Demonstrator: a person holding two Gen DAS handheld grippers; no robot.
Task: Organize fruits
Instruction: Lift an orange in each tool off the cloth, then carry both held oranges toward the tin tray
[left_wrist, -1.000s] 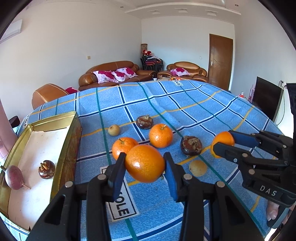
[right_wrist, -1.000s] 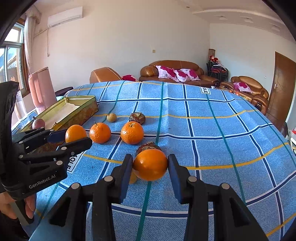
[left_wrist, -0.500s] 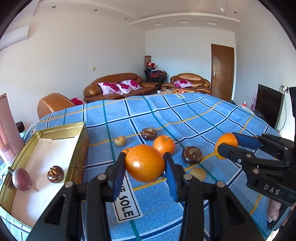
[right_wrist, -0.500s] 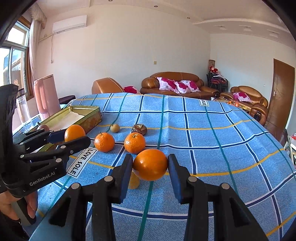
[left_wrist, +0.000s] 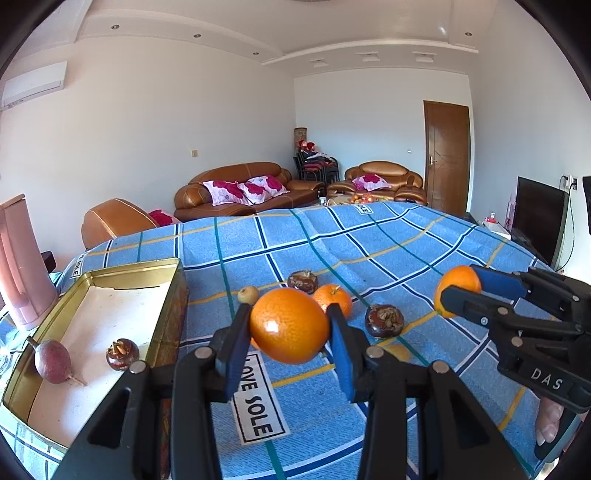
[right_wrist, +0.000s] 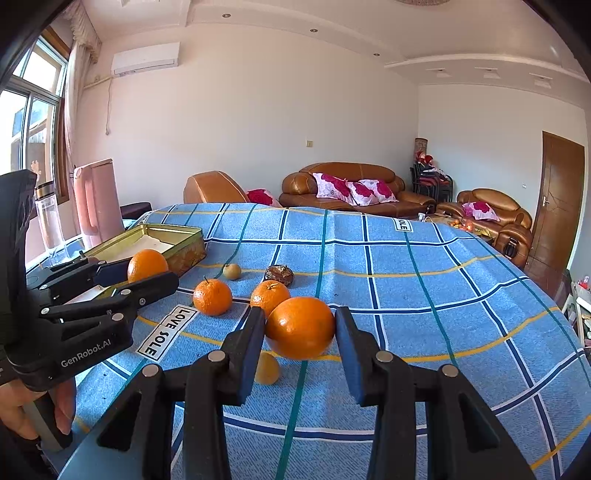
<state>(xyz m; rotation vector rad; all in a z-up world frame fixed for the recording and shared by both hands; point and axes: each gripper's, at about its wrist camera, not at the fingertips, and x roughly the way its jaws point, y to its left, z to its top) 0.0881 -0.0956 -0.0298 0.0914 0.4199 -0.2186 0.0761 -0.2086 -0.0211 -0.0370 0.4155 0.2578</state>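
left gripper (left_wrist: 290, 328) clenched on round orange (left_wrist: 290, 325), lifted just right of gold rectangular tin tray (left_wrist: 162, 266); nearer it | right gripper (right_wrist: 300, 330) grasping second orange (right_wrist: 300, 328), farther right of tray

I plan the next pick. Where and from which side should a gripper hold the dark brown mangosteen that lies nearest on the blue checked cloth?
Grip the dark brown mangosteen across its round middle, coming from above. Its rough calyx faces up, so the smooth sides probably give the better hold, and they are free: the small orange lies apart.
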